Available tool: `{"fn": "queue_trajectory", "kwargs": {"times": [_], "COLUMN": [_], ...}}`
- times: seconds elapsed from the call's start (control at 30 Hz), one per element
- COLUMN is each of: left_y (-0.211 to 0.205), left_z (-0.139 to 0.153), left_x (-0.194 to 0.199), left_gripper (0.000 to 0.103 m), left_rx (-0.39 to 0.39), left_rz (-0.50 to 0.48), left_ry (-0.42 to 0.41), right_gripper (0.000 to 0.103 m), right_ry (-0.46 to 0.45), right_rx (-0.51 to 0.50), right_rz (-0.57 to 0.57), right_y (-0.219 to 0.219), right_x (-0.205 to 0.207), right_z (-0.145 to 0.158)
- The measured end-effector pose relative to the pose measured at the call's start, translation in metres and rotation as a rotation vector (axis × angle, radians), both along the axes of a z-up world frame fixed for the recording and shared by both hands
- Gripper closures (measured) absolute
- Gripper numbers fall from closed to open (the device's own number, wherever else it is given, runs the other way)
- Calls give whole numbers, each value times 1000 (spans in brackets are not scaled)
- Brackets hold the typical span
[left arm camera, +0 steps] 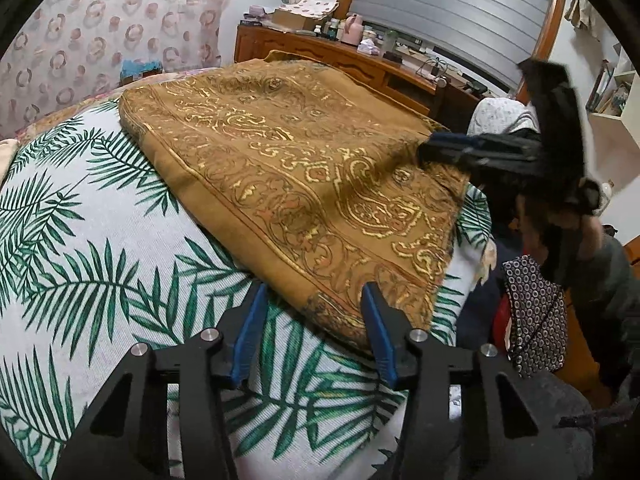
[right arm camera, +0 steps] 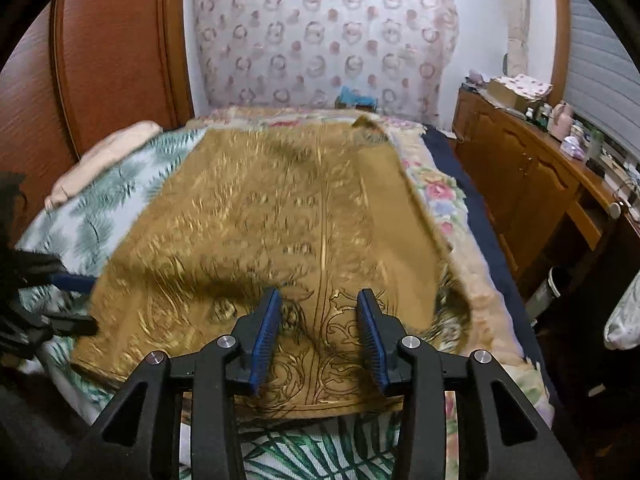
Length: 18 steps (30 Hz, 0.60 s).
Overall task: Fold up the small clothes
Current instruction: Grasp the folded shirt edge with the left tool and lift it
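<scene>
A mustard-gold patterned cloth (left arm camera: 296, 184) lies folded on the palm-leaf bedspread (left arm camera: 80, 240). My left gripper (left arm camera: 314, 300) is open, its blue fingers on either side of the cloth's near corner. My right gripper (left arm camera: 436, 150) shows in the left wrist view at the cloth's right edge. In the right wrist view the cloth (right arm camera: 280, 220) spreads ahead, partly blurred, and my right gripper (right arm camera: 318, 304) is open just above its near edge. My left gripper (right arm camera: 74, 300) shows at the cloth's left edge there.
A wooden dresser (left arm camera: 340, 56) with bottles and boxes stands beyond the bed. A floral blanket (right arm camera: 440, 200) lies under the cloth's right side. A pale pillow (right arm camera: 108, 152) lies at the left by a wooden wardrobe (right arm camera: 112, 48). A person's dotted garment (left arm camera: 536, 312) is at the bed's right side.
</scene>
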State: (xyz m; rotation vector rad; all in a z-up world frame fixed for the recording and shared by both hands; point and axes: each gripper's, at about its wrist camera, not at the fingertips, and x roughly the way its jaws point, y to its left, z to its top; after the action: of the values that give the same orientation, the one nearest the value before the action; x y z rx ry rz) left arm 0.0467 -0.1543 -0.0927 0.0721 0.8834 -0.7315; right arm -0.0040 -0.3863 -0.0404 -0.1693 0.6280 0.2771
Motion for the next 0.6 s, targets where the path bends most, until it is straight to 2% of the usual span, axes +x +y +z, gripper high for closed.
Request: {"fn": "queue_trajectory", "kwargs": {"times": [0.17,0.4,0.43,0.47,0.5,0.53,0.6], "left_y": [0,-12,-15,-17,-19,-20,-20], "left_z": [0,-1,-1,-1,-2,-1,1], "left_x": [-7,-17,-18,-19,-18,-16,-14], "left_gripper": [55,55,59,66,82,92,96], "left_rx": [-14,-13,-8,-4,2,6,-11], "left_rz": [-15,-39,-50,-55,-56,-58,-57], "left_ry": [11,0,-5,-8,-11,-10,-10], "right_gripper": [58,51,51,51,51,51,51], "right_ry": [48,-4,-1,2,4,9,20], "right_rx": [-7,20,27,26,18,5,-18], "right_rz": [-1,4,2,-1,-4,-7,-18], "right_y": [-6,-15,-15,-13,-12,-10,4], "right_x": [11,3,2,3,3,3,7], "right_z": [-16,-21,-22,-23,-22,-22,-22]}}
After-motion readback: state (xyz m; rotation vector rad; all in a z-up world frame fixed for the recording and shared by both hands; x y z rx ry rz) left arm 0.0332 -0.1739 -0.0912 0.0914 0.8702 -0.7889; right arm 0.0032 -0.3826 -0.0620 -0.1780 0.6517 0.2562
